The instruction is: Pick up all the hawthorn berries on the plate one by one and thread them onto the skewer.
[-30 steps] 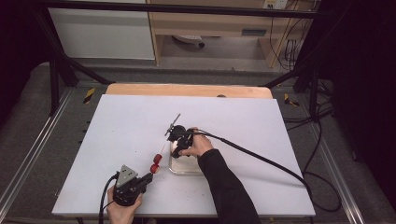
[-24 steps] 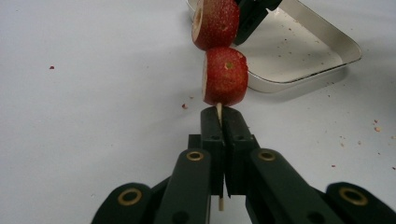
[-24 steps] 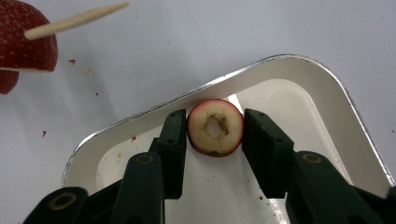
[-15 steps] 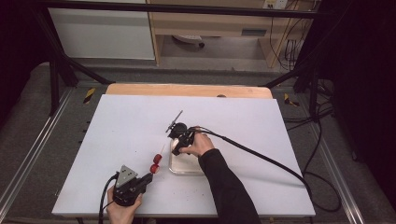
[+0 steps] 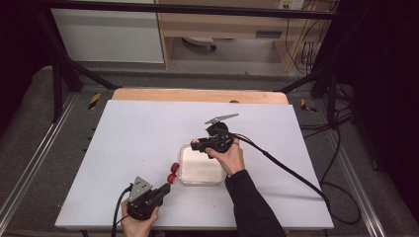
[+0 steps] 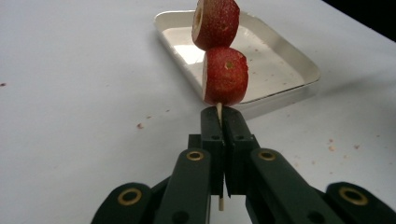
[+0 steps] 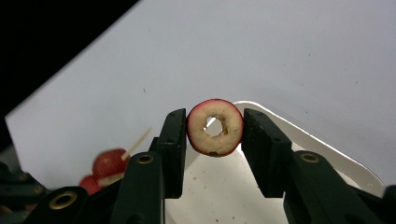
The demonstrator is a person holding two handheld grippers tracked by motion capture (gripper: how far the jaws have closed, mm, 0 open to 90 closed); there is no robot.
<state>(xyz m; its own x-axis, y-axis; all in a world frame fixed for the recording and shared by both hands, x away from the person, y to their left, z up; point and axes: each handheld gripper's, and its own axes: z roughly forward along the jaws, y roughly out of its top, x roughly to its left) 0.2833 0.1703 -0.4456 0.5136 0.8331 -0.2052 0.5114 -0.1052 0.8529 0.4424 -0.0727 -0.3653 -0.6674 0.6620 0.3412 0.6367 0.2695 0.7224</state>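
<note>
Your left gripper (image 6: 219,119) is clamped tight on a skewer (image 6: 218,111) carrying two fruit pieces (image 6: 225,77); your right gripper (image 7: 214,133), partly closed, pinches a cored fruit ring (image 7: 215,127) over the tray (image 7: 299,140).

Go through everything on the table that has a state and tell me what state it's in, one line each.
left gripper: shut on skewer
skewer: upright, two fruit pieces threaded on it
threaded fruit pieces: stacked, cored
right gripper: jaws just closed in, shut on fruit ring
fruit ring: cored, held above tray
tray: holds no fruit, only crumbs
</note>
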